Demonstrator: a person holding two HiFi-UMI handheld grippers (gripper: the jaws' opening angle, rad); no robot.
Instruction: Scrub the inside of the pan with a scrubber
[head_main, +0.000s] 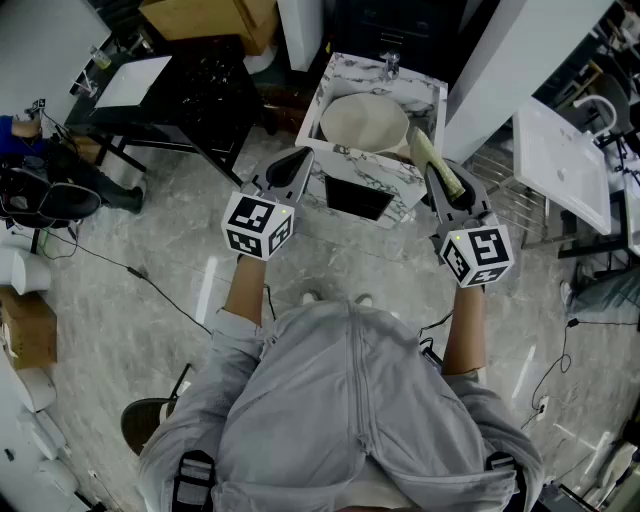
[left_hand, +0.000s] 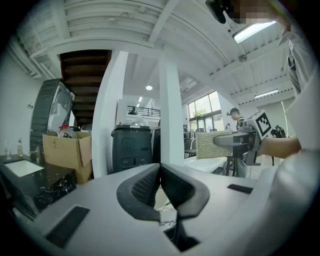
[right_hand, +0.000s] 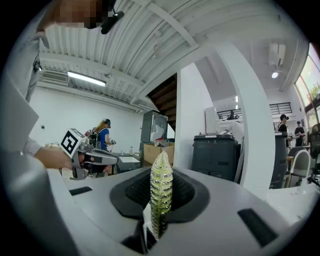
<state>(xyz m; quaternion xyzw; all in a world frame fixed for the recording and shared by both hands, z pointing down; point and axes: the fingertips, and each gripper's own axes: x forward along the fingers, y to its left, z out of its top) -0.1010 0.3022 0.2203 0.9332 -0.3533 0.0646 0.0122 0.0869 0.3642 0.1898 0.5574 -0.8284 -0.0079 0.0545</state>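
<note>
A round beige pan (head_main: 364, 121) lies in a marble-patterned sink unit (head_main: 338, 158) in front of me. My right gripper (head_main: 441, 172) hovers over the unit's right front corner, shut on a flat green-yellow scrubber (head_main: 433, 158) that sticks out past its tips. In the right gripper view the scrubber (right_hand: 161, 194) stands edge-on between the jaws of the right gripper (right_hand: 161, 172). My left gripper (head_main: 291, 166) is held level at the unit's left front corner. Its jaws are shut with nothing between them (left_hand: 160, 167). Neither gripper touches the pan.
A faucet (head_main: 390, 63) stands at the sink's back. A black table (head_main: 190, 75) with a white sheet is at the back left, a cardboard box (head_main: 212, 17) behind it. A white pillar (head_main: 510, 60), a wire rack (head_main: 508, 198) and a white basin (head_main: 560, 160) are to the right. Cables cross the floor.
</note>
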